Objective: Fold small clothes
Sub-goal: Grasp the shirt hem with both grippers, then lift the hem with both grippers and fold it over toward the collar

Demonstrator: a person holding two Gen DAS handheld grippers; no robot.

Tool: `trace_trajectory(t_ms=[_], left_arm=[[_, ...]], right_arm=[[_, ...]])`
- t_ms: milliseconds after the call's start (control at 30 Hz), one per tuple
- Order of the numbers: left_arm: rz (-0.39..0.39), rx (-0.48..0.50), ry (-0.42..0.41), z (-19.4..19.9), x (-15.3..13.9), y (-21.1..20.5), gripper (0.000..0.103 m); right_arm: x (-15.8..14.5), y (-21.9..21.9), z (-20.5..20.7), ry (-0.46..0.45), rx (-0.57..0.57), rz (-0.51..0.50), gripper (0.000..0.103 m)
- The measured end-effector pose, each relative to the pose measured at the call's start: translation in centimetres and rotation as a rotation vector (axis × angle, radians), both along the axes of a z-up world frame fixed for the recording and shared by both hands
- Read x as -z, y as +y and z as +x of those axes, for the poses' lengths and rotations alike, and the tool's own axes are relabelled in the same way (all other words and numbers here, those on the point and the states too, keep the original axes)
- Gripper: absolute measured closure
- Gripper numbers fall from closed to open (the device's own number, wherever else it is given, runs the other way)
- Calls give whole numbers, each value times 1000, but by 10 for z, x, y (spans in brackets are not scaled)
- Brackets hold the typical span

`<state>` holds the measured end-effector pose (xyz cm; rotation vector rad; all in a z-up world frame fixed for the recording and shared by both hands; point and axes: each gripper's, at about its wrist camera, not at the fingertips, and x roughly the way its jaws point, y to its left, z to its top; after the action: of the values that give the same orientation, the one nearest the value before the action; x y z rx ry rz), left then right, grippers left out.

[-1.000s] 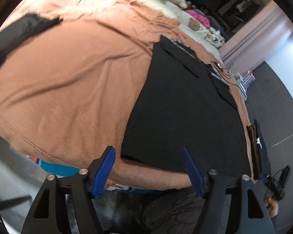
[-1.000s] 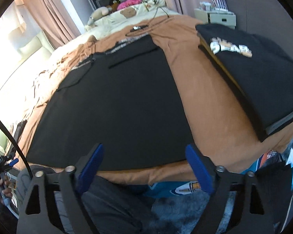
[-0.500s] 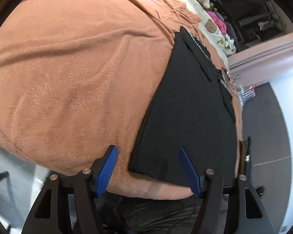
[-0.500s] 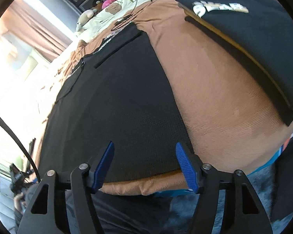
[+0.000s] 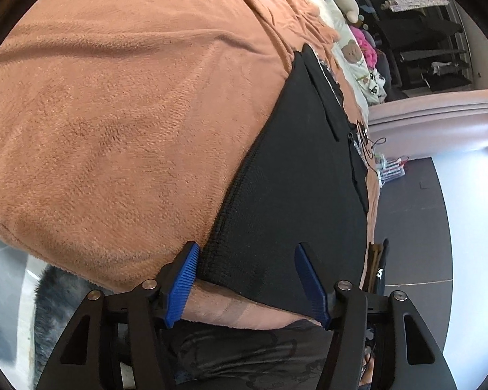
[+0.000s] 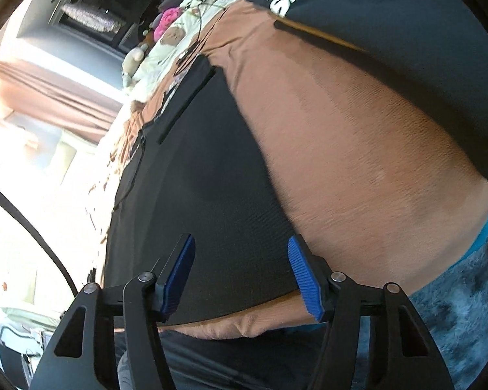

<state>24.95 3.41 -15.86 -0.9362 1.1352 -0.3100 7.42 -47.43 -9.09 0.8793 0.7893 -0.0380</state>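
A black garment (image 5: 292, 178) lies spread flat on a brown blanket (image 5: 114, 113) that covers a bed. My left gripper (image 5: 247, 279) sits low at the garment's near left corner. That corner lies between the blue pads, which are closing and do not press on the cloth. In the right wrist view the same black garment (image 6: 205, 195) fills the middle. My right gripper (image 6: 240, 276) straddles its near right corner at the hem. Its jaws are closing too, with cloth between them and a gap at each pad.
A folded stack of black clothes (image 6: 390, 48) with printed letters rests on the blanket to the right, and its edge (image 5: 379, 260) shows in the left wrist view. Plush toys and pale bedding (image 5: 351, 52) lie at the far end. A grey fluffy rug (image 6: 455, 308) lies below the bed edge.
Both grippers have sunk toward the near hem and rolled, and their jaws have narrowed. The garment's corners now lie between the pads; the garment itself has not moved.
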Motion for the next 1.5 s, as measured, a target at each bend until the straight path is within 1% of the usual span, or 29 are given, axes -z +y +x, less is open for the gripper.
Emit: trace_trajectory(t_ms=[67,100,133,167,200,233,267,300,467,500,600,733,800,833,867,900,967,1100,1267,1500], left_arm=[[-9,-10,0,2,2,0,48],[-18,-18,1,3,4,1,50],[-28,-28,4,4,6,2,53],[-39,-40,11,5,9,3,59],[-53,-55,21,5,12,6,62],[-68,-71,31,5,15,9,67],[-85,-88,43,4,18,13,73],[-92,-95,47,3,19,15,74],[-94,-99,37,-3,17,14,75],[-92,-101,36,-4,18,14,75],[-86,-109,37,-1,19,13,75],[-72,-105,28,10,17,9,75],[-77,-108,26,13,18,10,83],[-76,-111,33,14,19,11,90],[-81,-113,39,14,21,12,93],[-92,-115,36,14,21,14,94],[-96,-112,21,13,18,14,96],[-117,-107,-5,11,10,17,96],[-139,-107,-44,8,-4,23,97],[-125,-116,-115,0,-34,26,98]], right_arm=[[4,-1,-4,23,8,-5,45],[10,-1,-7,31,12,14,45],[12,1,-9,26,7,32,45],[13,3,-10,17,1,47,45],[14,6,-11,5,-8,64,45],[13,6,-11,-5,-17,86,45],[14,6,-11,-13,-27,106,48],[18,7,-12,-16,-32,127,51],[36,-1,-10,-50,2,212,52],[38,-2,-8,-51,8,213,55],[39,-4,0,-31,16,189,62],[35,4,13,-8,9,129,69],[31,9,19,-1,13,118,76],[30,11,22,9,8,107,78],[27,13,21,15,2,98,86],[25,15,22,23,-6,90,95],[18,17,22,19,-8,91,99],[2,20,17,-31,-8,85,101],[-5,16,5,-87,5,111,101],[-24,23,-12,-149,-6,101,102]])
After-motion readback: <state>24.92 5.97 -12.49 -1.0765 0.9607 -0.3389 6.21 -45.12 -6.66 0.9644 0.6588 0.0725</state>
